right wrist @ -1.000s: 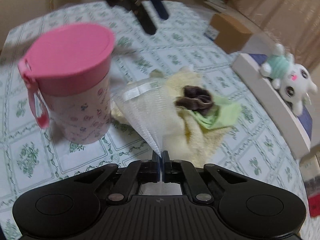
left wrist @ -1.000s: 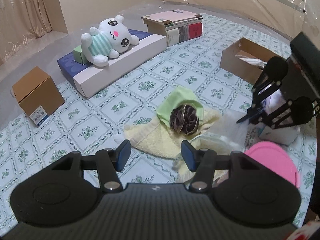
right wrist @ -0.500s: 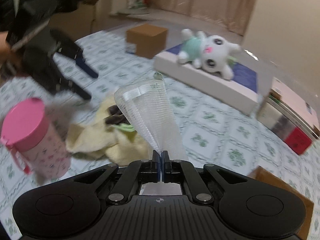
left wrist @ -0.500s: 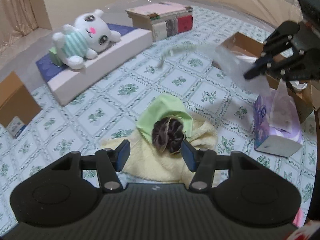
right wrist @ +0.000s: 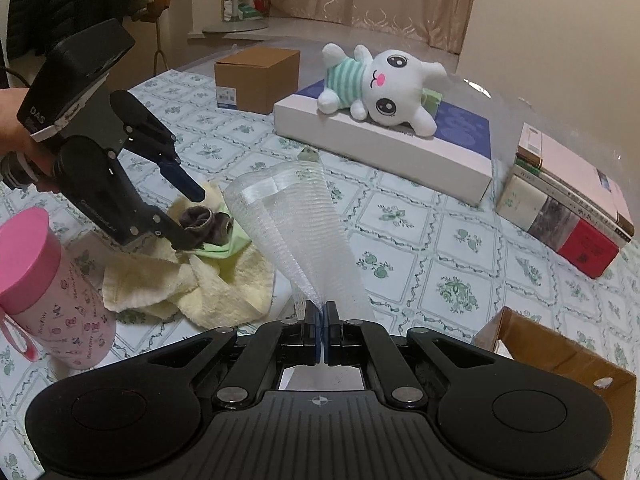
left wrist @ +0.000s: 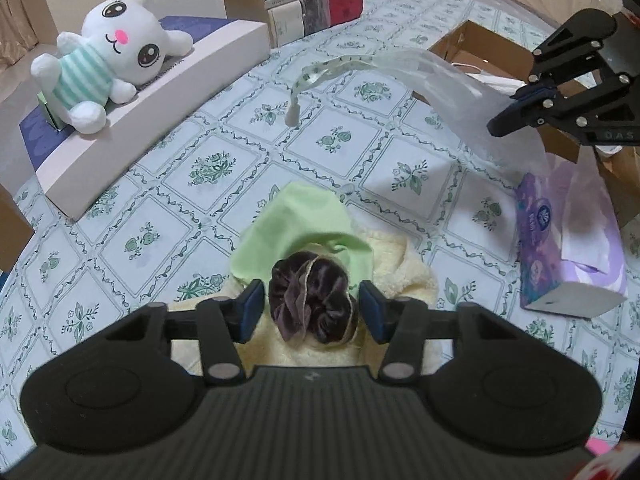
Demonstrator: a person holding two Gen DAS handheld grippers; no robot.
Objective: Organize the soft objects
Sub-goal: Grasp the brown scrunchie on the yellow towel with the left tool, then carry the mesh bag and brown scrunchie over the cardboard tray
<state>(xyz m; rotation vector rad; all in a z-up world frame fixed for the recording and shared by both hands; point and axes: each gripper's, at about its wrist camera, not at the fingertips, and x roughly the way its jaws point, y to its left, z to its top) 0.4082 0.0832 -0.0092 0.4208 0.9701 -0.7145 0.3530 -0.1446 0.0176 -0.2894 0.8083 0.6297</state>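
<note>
A dark brown scrunchie (left wrist: 311, 304) lies on a light green cloth (left wrist: 300, 232) over a pale yellow towel (left wrist: 400, 272). My left gripper (left wrist: 311, 312) is open, its fingers on either side of the scrunchie, just above it. It also shows in the right wrist view (right wrist: 186, 216) over the scrunchie (right wrist: 204, 224). My right gripper (right wrist: 323, 328) is shut on a clear mesh bag (right wrist: 296, 220) and holds it in the air. In the left wrist view the right gripper (left wrist: 516, 116) carries the bag (left wrist: 432, 76) near the open cardboard box (left wrist: 480, 48).
A white plush cat (left wrist: 108, 48) lies on a flat white box (left wrist: 140, 112). Stacked books (left wrist: 296, 0) stand behind. A purple tissue box (left wrist: 568, 240) sits at right. A pink-lidded cup (right wrist: 44, 292) and a closed cardboard box (right wrist: 256, 76) stand on the patterned tablecloth.
My right gripper has lifted the mesh bag off the pile and swung it toward the open box. My left gripper has moved forward over the scrunchie, fingers still open.
</note>
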